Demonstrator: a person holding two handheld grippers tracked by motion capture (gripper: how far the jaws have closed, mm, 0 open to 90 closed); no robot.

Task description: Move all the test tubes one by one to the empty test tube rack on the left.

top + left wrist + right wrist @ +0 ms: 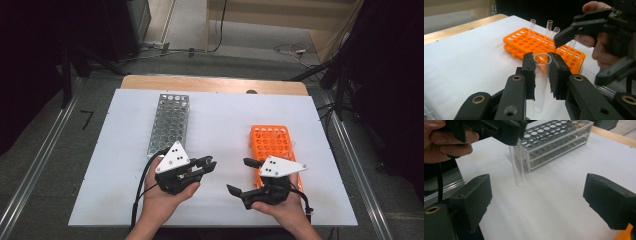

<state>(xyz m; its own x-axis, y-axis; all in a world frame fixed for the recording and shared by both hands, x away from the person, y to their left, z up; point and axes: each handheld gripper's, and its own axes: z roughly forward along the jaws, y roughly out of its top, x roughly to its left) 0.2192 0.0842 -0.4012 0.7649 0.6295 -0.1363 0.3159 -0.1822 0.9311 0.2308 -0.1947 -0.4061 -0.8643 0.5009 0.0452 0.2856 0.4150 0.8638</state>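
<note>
Glass tube (pixel 541 75) stands upright, squeezed in the left gripper (pixel 543 75) jaws. Right gripper (pixel 239 176) jaws are wide open and empty, beside the orange rack (pixel 272 140).

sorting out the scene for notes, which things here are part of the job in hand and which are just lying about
Part of the job:
- glass test tube, clamped in the left claw
- orange rack, with more tubes standing in it
- metal rack
- right claw, open, nothing between its jaws

Just lying about:
- cables on the floor beyond the table
</note>
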